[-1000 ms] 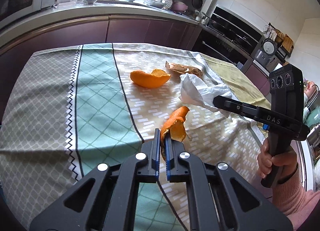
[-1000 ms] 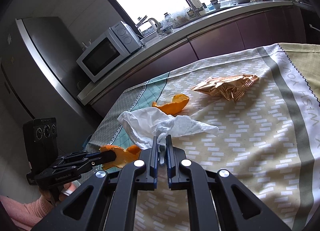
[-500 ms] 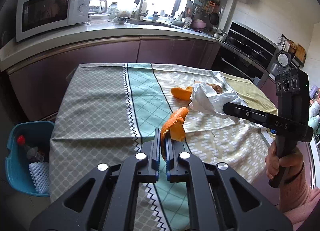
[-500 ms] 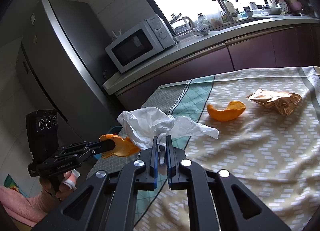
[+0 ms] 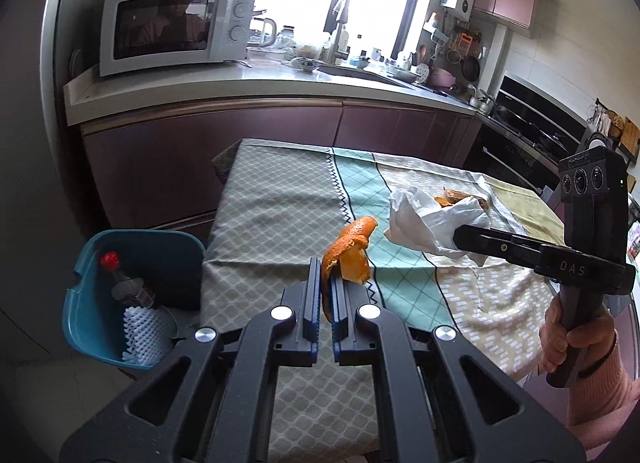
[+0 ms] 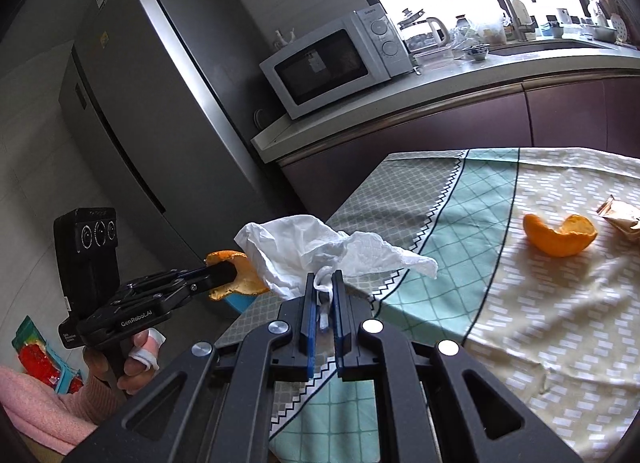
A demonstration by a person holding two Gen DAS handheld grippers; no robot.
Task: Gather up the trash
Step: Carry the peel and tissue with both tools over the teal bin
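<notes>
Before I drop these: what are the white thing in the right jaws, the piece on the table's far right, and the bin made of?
White wad: looks like thin tissue paper, matte, softly crumpled; thin plastic is possible. Wrapper: probably foil or film, creased, golden-brown, only partly in view. Bin: seemingly hard plastic, smooth teal walls with a moulded rim.

A patterned tablecloth (image 6: 540, 303) covers the table, bearing an orange peel (image 6: 558, 234) beside a crumpled wrapper (image 6: 622, 219).
</notes>
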